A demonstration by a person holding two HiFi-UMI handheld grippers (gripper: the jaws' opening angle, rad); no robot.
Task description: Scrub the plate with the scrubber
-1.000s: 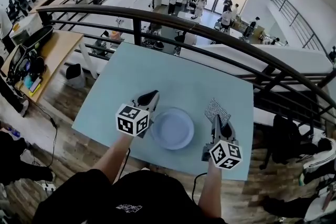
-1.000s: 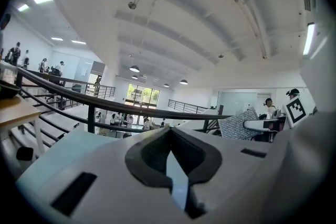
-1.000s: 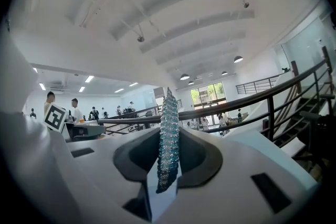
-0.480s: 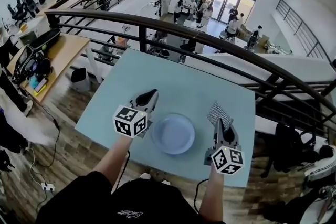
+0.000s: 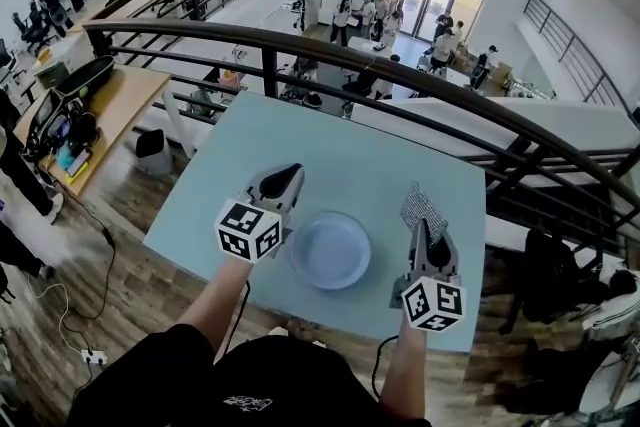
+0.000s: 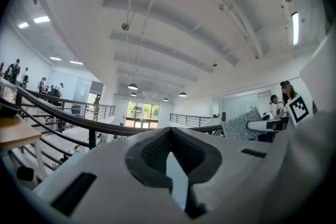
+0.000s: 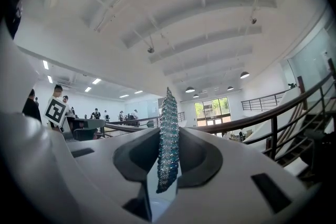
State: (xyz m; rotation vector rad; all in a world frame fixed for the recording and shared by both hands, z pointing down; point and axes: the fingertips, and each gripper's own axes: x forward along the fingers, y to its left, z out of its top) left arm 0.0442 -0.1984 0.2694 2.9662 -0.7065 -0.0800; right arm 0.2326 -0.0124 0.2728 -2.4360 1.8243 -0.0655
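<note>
A round pale-blue plate (image 5: pixel 330 250) lies on the light-blue table (image 5: pixel 330 155), near its front edge. Left of the plate my left gripper (image 5: pixel 284 179) is held with its jaws closed and nothing between them; in the left gripper view (image 6: pixel 169 136) they meet at the tips. My right gripper (image 5: pixel 424 235) is to the right of the plate, shut on the silvery mesh scrubber (image 5: pixel 420 210), which stands edge-on between the jaws (image 7: pixel 168 139) in the right gripper view. The left gripper view also catches the scrubber (image 6: pixel 239 124) at its right. Both gripper views look level and upward, so the plate is hidden in them.
A dark curved railing (image 5: pixel 400 75) runs just behind the table's far edge, with an open lower floor and people beyond. A wooden desk (image 5: pixel 90 115) with equipment stands at the left. The person's arms and dark shirt (image 5: pixel 250 385) fill the bottom of the head view.
Both grippers stay at either side of the plate, with the scrubber still in the right one. The head view has shifted a little; the right gripper sits slightly further right.
</note>
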